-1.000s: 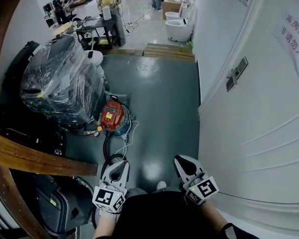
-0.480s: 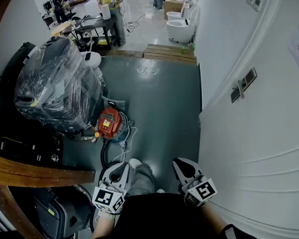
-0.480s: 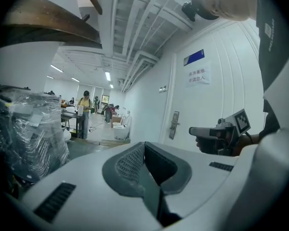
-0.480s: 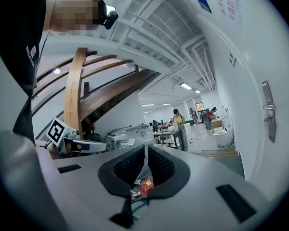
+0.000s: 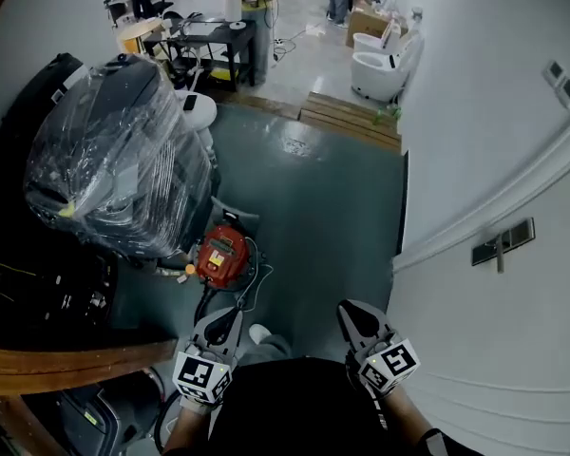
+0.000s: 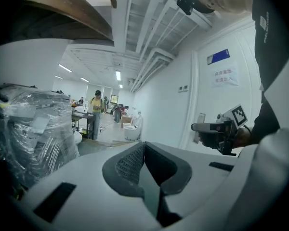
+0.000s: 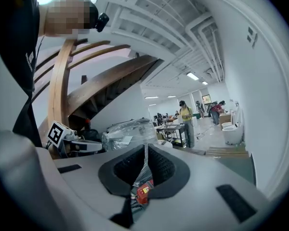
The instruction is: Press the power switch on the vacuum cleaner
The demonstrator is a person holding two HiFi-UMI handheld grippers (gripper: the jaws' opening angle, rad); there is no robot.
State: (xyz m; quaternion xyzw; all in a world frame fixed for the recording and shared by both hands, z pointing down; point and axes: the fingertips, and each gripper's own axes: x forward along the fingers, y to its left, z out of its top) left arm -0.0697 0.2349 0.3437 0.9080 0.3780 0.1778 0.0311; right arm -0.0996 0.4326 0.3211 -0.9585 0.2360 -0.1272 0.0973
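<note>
Both sets of jaws are clenched with nothing between them. The left gripper (image 6: 143,148) has its pads pressed together. The right gripper (image 7: 145,152) leaves only a thin slit, and through it a sliver of the red vacuum cleaner (image 7: 143,190) shows farther off.

From the head view, the vacuum cleaner (image 5: 223,253) sits on the green floor (image 5: 313,217) just beside a big bundle wrapped in plastic film (image 5: 123,160). It is ahead of both grippers and touched by neither.

Compared with a second ago, the vacuum cleaner lies lower in the head view and closer to the left gripper (image 5: 223,323). The right gripper (image 5: 353,313) is held much as before. The leg that swung forward half a second ago is back, and only a shoe (image 5: 259,333) shows.

The wall notice with red characters has left the head view. In the left gripper view a blue plate (image 6: 217,57) and that white notice (image 6: 225,76) hang on the wall, too small to read. The label on the vacuum cleaner's top is also unreadable.
</note>
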